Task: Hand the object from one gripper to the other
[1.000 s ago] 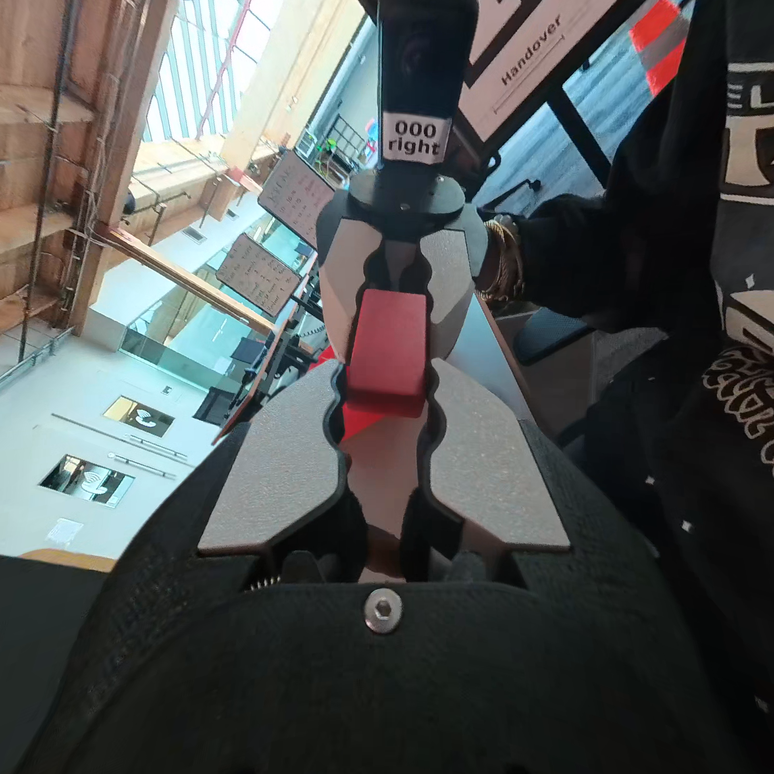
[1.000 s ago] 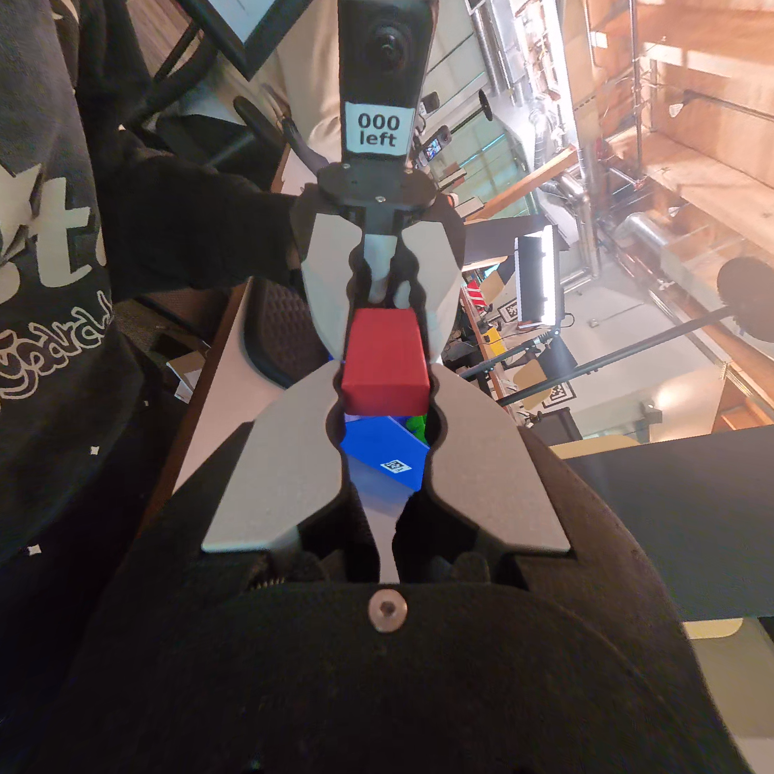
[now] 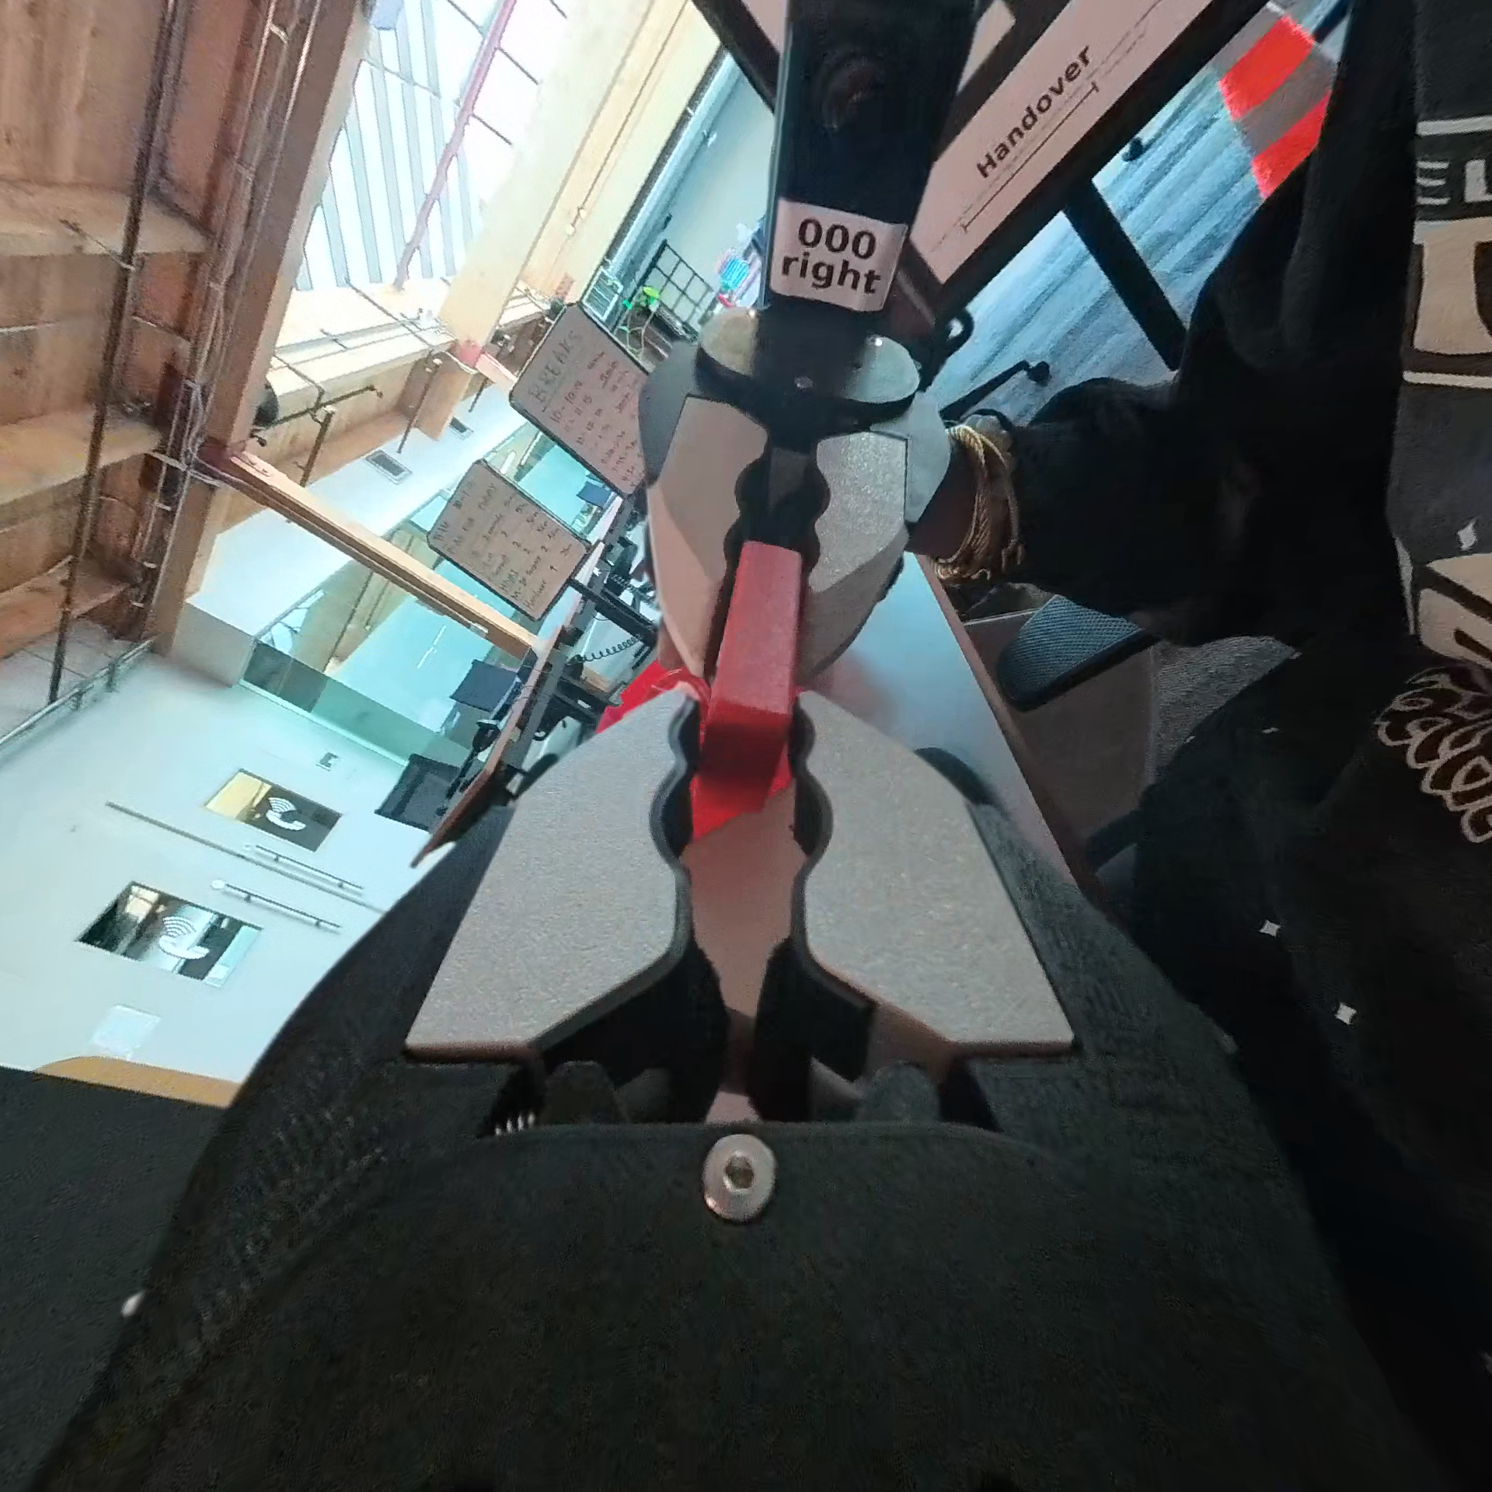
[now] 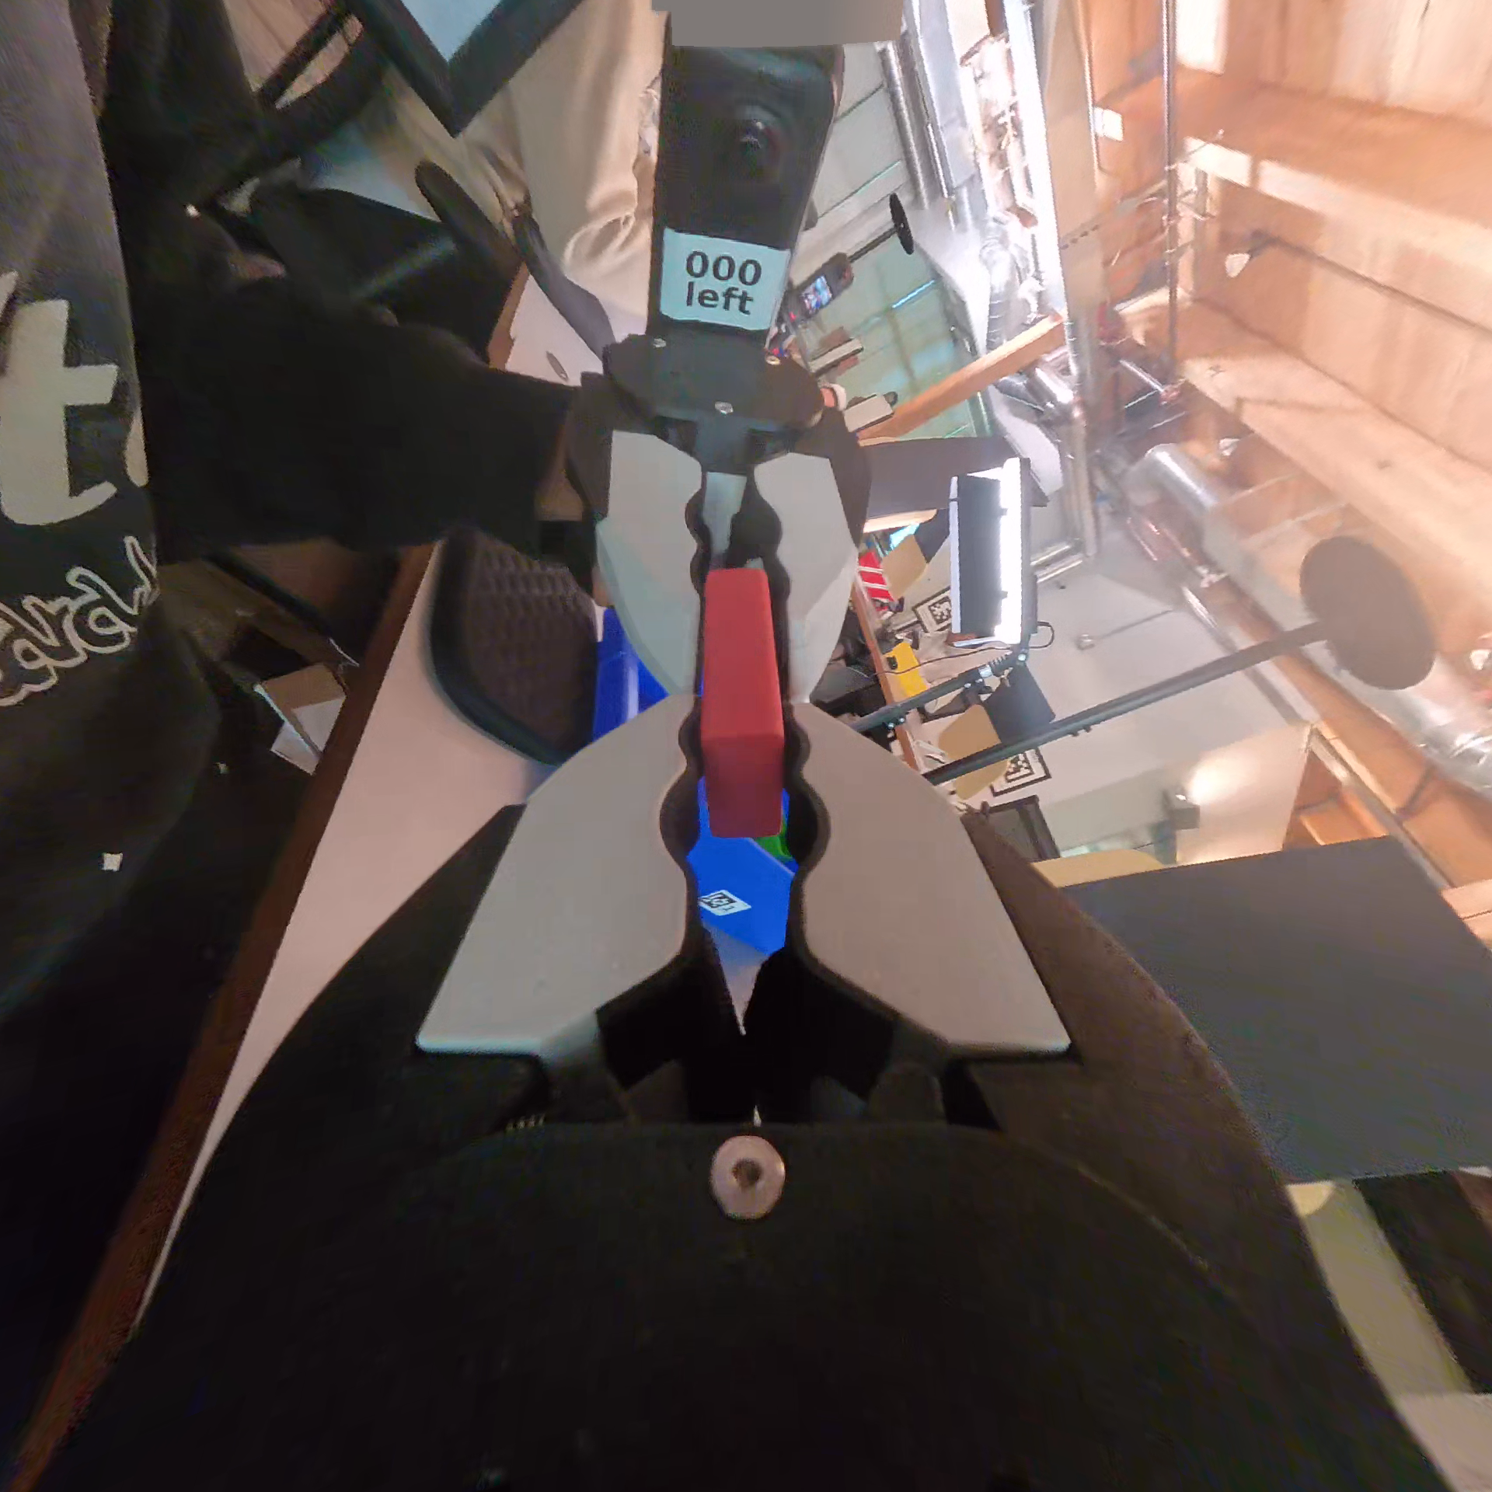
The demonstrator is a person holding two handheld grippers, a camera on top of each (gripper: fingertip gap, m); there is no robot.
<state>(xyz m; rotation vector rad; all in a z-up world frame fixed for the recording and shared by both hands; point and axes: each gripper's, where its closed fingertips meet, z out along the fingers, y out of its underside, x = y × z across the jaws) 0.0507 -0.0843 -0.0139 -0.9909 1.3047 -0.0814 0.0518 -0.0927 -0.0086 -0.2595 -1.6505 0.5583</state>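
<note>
A red block (image 3: 755, 638) hangs in mid-air between the two grippers, which face each other tip to tip. In the left wrist view my left gripper (image 3: 741, 718) has its jaws narrow on the block's near end. The right gripper (image 3: 767, 646) opposite clamps the far end. In the right wrist view the red block (image 4: 739, 670) lies edge-on between my right gripper (image 4: 741, 718) and the left gripper (image 4: 739, 646). Both pairs of fingers press against its sides.
A white table with a brown edge (image 4: 387, 807) lies below, with a blue bin (image 4: 743, 880) and a black mesh chair back (image 4: 509, 646) by it. The person's dark sleeves (image 4: 323, 436) hold the grippers. A light panel on a stand (image 4: 989, 557) is behind. The tips of both grippers are at nearly the same place.
The block showed a broad face before and now shows a narrow one. Both grippers' jaws stand closer together than before.
</note>
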